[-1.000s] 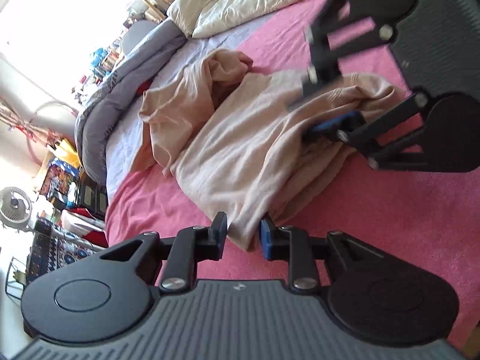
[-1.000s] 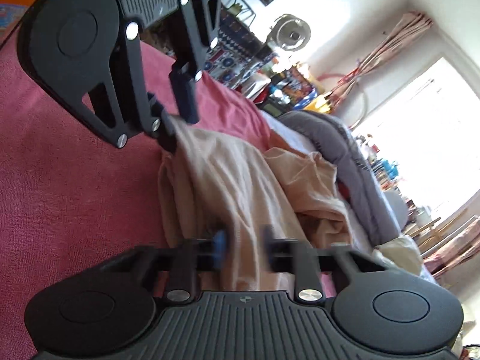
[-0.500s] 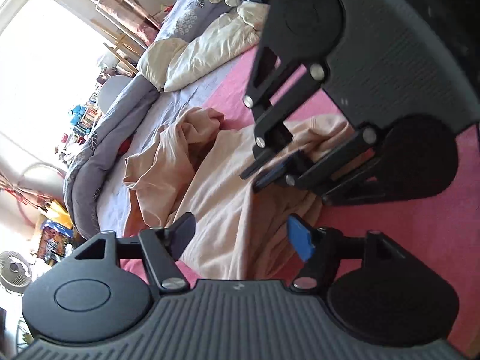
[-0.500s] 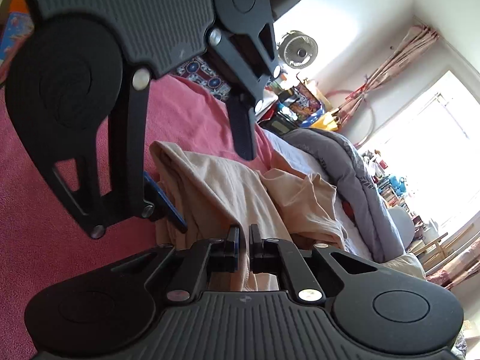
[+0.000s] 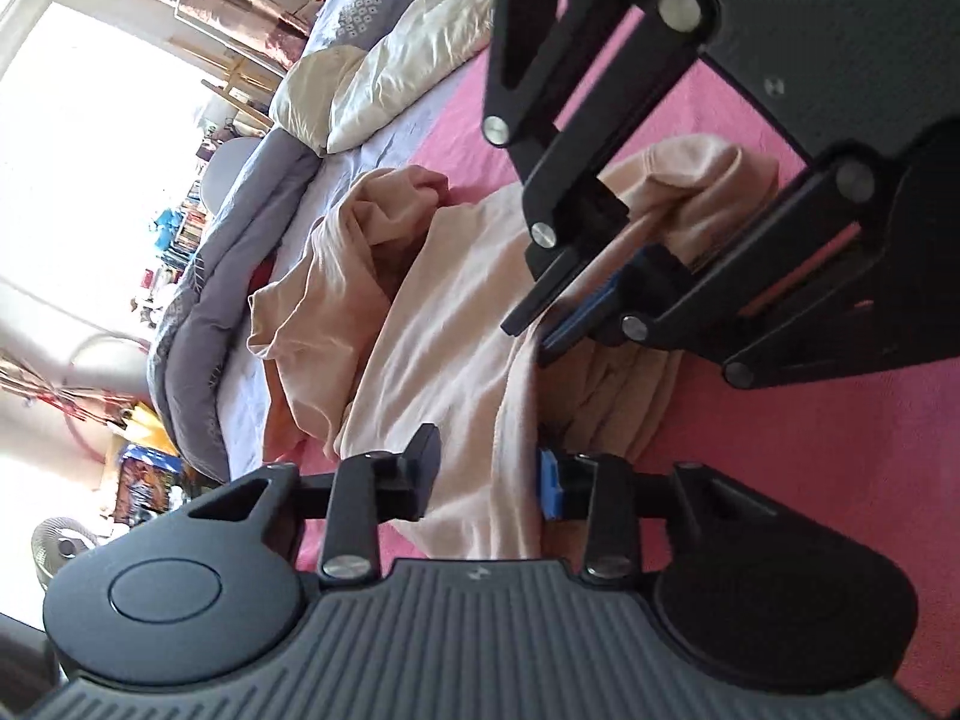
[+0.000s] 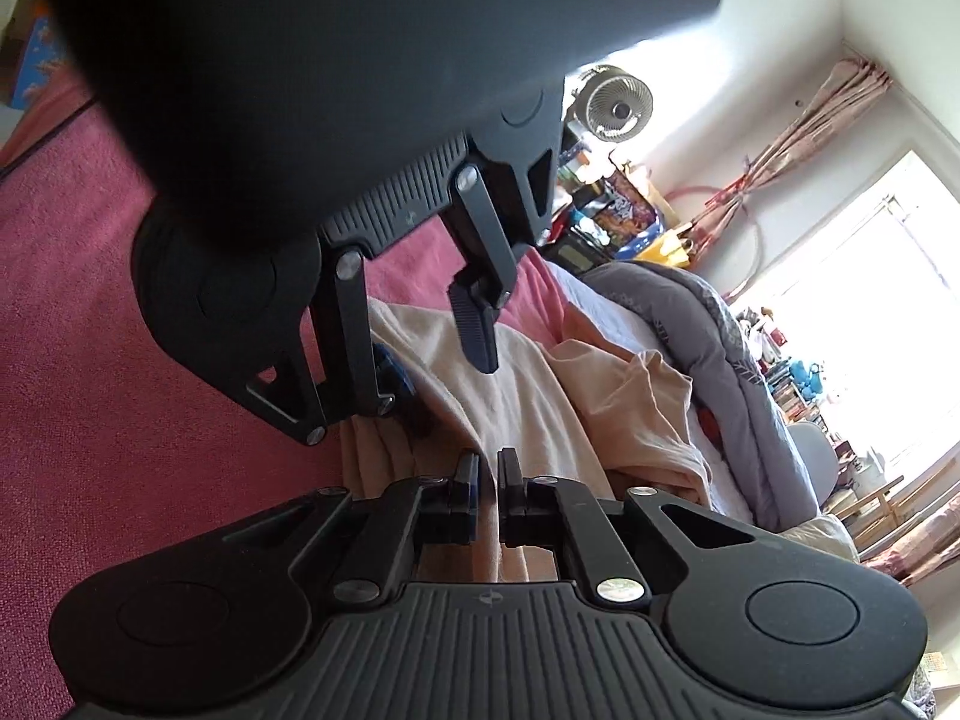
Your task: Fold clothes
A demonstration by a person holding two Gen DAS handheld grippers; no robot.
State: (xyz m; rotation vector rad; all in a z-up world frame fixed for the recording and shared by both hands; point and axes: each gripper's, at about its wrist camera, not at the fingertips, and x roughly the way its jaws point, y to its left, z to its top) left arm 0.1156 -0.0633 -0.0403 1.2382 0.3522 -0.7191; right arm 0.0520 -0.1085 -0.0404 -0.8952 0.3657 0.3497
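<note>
Left wrist view: left claw (image 5: 489, 474) closing astride peach garment (image 5: 444, 324) edge, pads not yet pressing | right claw (image 6: 487, 480) clenched on same garment, bunched on pink bed cover (image 5: 750, 420) | risk: pinching several layers, skewing fold; cover snagged.

The garment (image 5: 456, 324) was pale peach, plain, on a pink-red bedspread (image 5: 750, 438). Quilt (image 5: 234, 276) was grey w/ a pale leaf print, and the duvet (image 5: 384, 78) cream. Both tongs were black w/ blue pads (image 5: 551, 483), ribbed grey housing.
</note>
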